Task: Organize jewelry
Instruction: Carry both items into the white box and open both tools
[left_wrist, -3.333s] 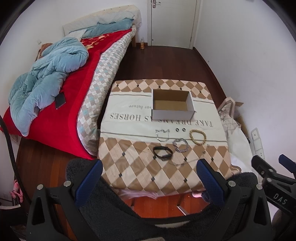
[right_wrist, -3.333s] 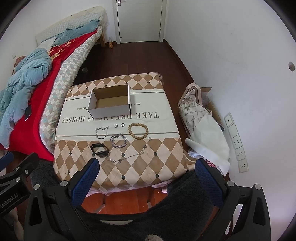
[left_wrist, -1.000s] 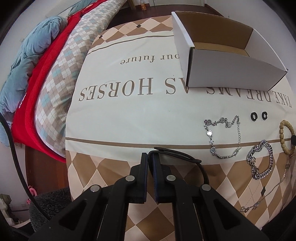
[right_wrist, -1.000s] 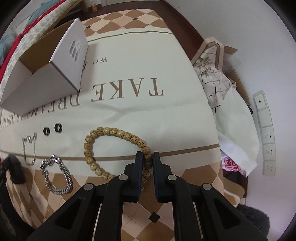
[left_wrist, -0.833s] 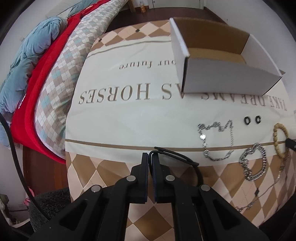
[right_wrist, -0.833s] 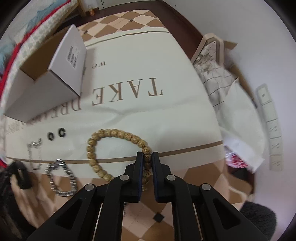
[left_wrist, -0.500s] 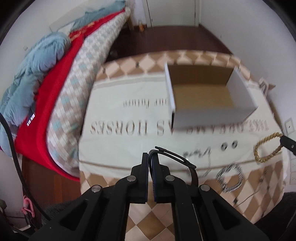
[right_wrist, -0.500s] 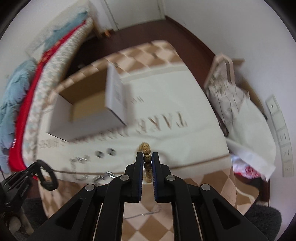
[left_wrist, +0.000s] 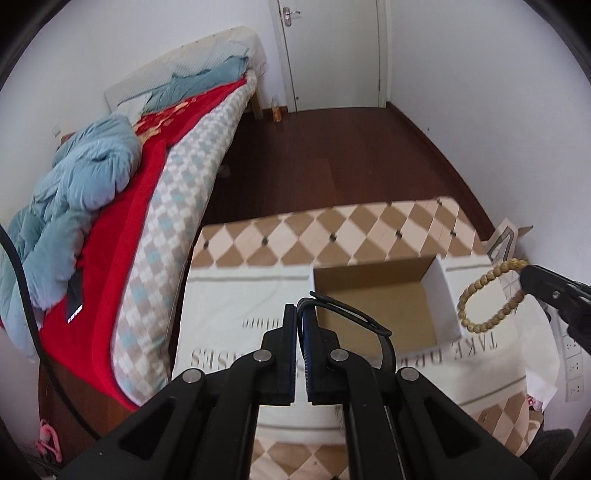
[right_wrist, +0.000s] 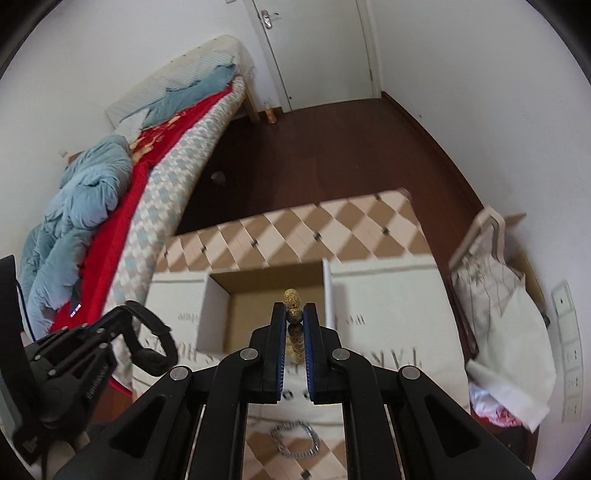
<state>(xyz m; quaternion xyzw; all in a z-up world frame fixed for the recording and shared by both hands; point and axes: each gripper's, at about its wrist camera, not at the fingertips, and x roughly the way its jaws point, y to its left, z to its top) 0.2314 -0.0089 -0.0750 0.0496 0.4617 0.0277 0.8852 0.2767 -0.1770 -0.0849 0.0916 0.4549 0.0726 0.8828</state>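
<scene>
My left gripper (left_wrist: 299, 314) is shut on a black band bracelet (left_wrist: 354, 317), which loops out to the right of the fingers above the table. In the right wrist view the same left gripper (right_wrist: 122, 314) hangs at the left with the black bracelet (right_wrist: 151, 332) curling from it. My right gripper (right_wrist: 295, 314) is shut on a wooden bead bracelet (right_wrist: 292, 301); its beads show between the pads. In the left wrist view the bead bracelet (left_wrist: 487, 295) dangles as a ring from the right gripper (left_wrist: 524, 275). The open white cardboard box (left_wrist: 384, 295) lies below both grippers.
A silver chain bracelet (right_wrist: 295, 443) lies on the checked tablecloth (left_wrist: 332, 232) near the front. A bed with red cover (left_wrist: 122, 206) and blue quilt (left_wrist: 74, 177) stands left. A bag and white cloth (right_wrist: 506, 325) sit by the right wall. Dark wood floor (left_wrist: 332, 147) leads to a door.
Both grippers have risen from the tablecloth, carrying the black bracelet and the bead bracelet off it. They now hang over the box, and the view has tipped up toward the door.
</scene>
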